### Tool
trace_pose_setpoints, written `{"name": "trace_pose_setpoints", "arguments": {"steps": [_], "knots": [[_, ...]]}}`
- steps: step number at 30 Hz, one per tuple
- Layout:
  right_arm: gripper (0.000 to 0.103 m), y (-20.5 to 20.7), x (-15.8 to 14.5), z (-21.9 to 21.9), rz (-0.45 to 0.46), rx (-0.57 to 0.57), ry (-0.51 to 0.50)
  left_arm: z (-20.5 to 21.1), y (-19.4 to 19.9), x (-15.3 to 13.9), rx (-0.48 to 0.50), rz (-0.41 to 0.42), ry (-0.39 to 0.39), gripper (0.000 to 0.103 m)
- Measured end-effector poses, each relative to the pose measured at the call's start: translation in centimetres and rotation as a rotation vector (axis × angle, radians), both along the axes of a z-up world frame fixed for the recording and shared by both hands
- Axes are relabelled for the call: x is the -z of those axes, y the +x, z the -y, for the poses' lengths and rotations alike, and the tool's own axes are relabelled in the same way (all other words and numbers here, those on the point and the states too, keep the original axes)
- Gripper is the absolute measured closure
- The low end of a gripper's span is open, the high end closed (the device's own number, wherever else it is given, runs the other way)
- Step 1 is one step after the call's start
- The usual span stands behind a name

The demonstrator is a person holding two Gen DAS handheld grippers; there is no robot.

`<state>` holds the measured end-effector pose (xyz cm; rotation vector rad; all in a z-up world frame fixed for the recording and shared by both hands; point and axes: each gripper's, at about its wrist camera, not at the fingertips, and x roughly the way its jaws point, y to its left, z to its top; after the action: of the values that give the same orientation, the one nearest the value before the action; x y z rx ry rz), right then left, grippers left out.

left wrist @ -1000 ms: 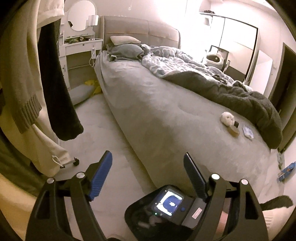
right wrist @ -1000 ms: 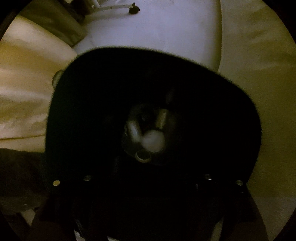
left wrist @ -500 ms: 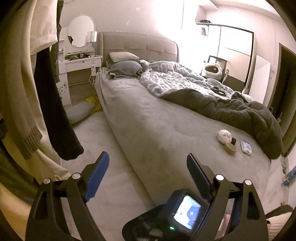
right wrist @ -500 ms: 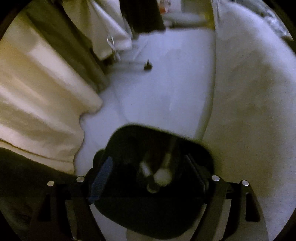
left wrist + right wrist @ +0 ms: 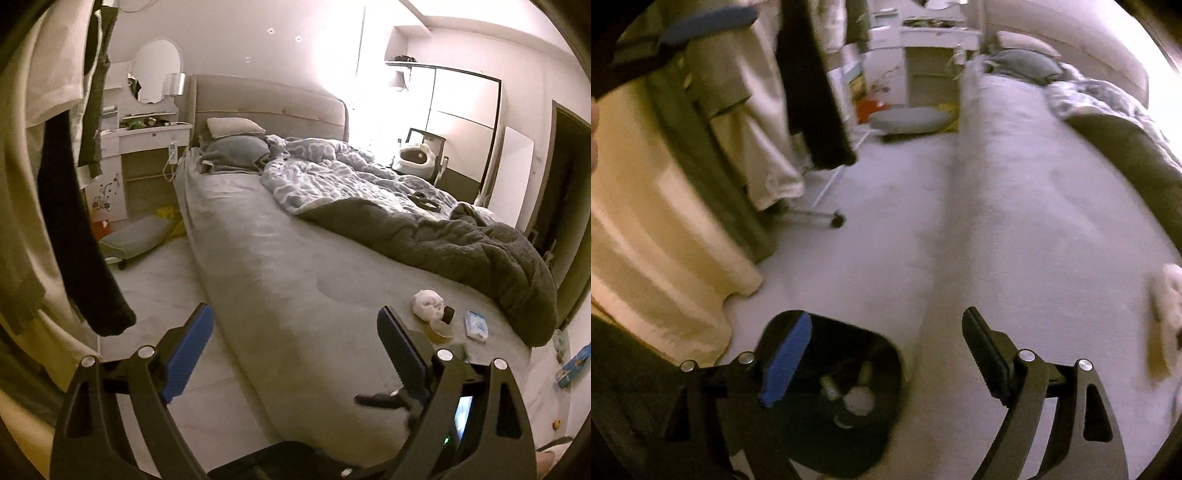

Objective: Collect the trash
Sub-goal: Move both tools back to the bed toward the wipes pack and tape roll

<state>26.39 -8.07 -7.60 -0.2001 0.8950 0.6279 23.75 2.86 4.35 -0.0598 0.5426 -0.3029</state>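
Note:
A black bin (image 5: 879, 369) stands on the floor beside the bed, with several pieces of trash (image 5: 858, 400) in its bottom. On the grey bed (image 5: 295, 280) near its foot lie a crumpled white tissue (image 5: 426, 303), a tape roll (image 5: 441, 329), a small black item (image 5: 449, 315) and a blue-white packet (image 5: 476, 324). The tissue shows blurred at the right edge of the right wrist view (image 5: 1169, 295). My left gripper (image 5: 293, 339) is open and empty over the bed's edge. My right gripper (image 5: 882, 354) is open and empty above the bin.
Clothes (image 5: 74, 221) hang on a wheeled rack (image 5: 827, 218) to the left. A grey cushion (image 5: 136, 236) lies on the floor by the white dresser (image 5: 147, 155). A rumpled dark blanket (image 5: 461, 236) covers the far side of the bed. Small items (image 5: 572, 363) lie on the floor at right.
Both grippers have risen and tilted up. The right one has drawn back out of the bin, and the room now shows in its view.

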Motion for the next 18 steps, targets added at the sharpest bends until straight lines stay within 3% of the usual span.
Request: {"name": "trace_pose_setpoints", "arguments": {"steps": [9,18], "knots": [[0.013,1.4,-2.3,8.5,0.081,0.167,0.022,4.3,0.9,0.4,0.045,0.036,-0.004,0.007],[0.007,2.2,-2.5,16.5,0.125,0.321,0.024,9.1,2.4,1.9,0.073,-0.001,0.043,0.005]]}}
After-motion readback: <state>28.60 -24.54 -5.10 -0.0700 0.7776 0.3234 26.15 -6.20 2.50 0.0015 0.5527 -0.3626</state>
